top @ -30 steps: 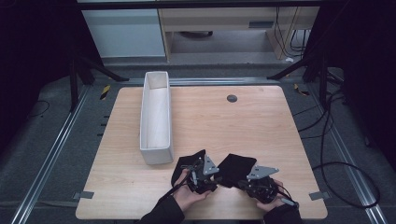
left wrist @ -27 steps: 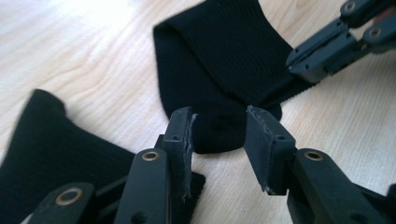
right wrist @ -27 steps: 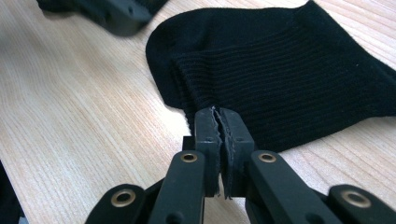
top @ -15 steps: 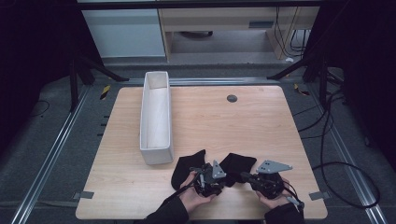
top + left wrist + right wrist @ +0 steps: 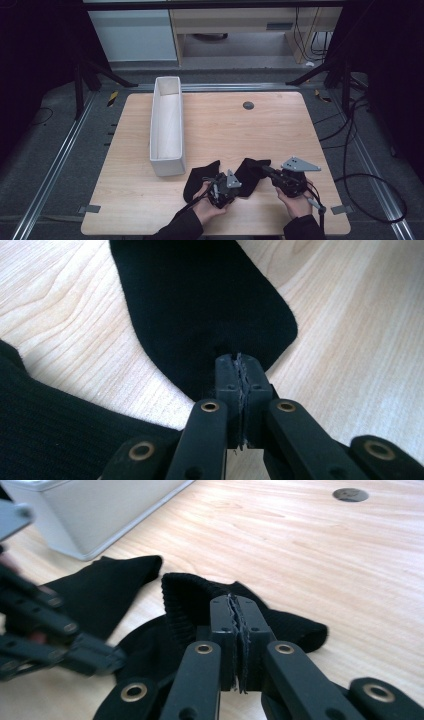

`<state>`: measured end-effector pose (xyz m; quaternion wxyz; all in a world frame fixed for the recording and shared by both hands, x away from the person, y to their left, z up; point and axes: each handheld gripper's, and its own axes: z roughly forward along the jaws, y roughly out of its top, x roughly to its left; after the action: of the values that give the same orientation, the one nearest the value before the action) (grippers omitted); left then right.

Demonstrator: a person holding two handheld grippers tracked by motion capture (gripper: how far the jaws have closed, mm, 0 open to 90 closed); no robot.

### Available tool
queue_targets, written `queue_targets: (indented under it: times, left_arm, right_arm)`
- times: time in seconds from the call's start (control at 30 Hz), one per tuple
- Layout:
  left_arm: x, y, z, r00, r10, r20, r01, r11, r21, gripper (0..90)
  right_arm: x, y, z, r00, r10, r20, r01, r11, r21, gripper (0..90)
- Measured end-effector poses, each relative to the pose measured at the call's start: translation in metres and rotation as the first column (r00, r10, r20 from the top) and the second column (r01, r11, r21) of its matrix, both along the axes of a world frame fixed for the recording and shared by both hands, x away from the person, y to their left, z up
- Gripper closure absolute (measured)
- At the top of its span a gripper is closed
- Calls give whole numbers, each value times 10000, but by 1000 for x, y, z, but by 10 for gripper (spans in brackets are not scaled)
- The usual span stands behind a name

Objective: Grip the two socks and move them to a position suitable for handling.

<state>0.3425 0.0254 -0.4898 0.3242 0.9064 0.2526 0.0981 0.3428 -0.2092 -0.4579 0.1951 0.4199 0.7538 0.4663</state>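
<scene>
In the high view, the wooden worktop (image 5: 280, 135) carried a long white bin (image 5: 167, 125) toward 10 o'clock and a small dark disc (image 5: 248, 105) toward 12 o'clock. Near the 6 o'clock edge lay two black socks: the left sock (image 5: 199, 179) just below the bin's near end, the right sock (image 5: 251, 172) beside it. The left tongs (image 5: 227, 186) sat between the two socks, and the right tongs (image 5: 267, 172) met the right sock from its 3 o'clock side, with a grey three-cornered plate (image 5: 300, 164) on top.

In the left gripper view, the left tongs (image 5: 240, 362) were pressed together, pinching the rounded end of the right sock (image 5: 200, 305) where it lay flat on the worktop (image 5: 360, 340); ribbed black cloth (image 5: 45, 425) filled the 8 o'clock corner.

In the right gripper view, the right tongs (image 5: 235, 605) were clamped on the ribbed cuff of the right sock (image 5: 187, 602), which stood raised off the worktop (image 5: 320, 545). The left sock (image 5: 110, 587) lay toward 9 o'clock, the bin (image 5: 95, 510) toward 11 o'clock, the disc (image 5: 351, 494) toward 1 o'clock, and the left tongs, blurred, at 8 o'clock
</scene>
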Motion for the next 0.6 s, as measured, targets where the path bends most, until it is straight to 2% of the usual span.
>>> queue_targets:
  times: [0.03,0.13,0.23,0.33,0.4,0.6]
  left_arm:
    - [-1,1,1,9998,-167,-120,167,9998,-74,880]
    - [-5,1,2,9994,-334,-73,333,9994,-72,882]
    - [-12,2,3,9970,-763,-140,763,9971,-45,882]
    - [-16,4,4,9961,-879,-118,879,9961,-33,883]
    - [-20,6,4,9942,-1068,-135,1066,9943,-95,883]
    - [-23,7,2,9908,-1342,-197,1337,9907,-248,883]
  right_arm:
    - [1,0,1,10000,-42,-2,42,10000,-26,879]
    - [5,-2,3,9997,-209,114,209,9998,-39,879]
    - [13,-6,8,9978,-589,290,584,9981,173,879]
    - [19,-5,10,9966,-756,339,748,9969,255,879]
    - [28,-2,11,9958,-823,389,822,9966,48,879]
    - [42,5,12,9945,-953,428,954,9954,-6,879]
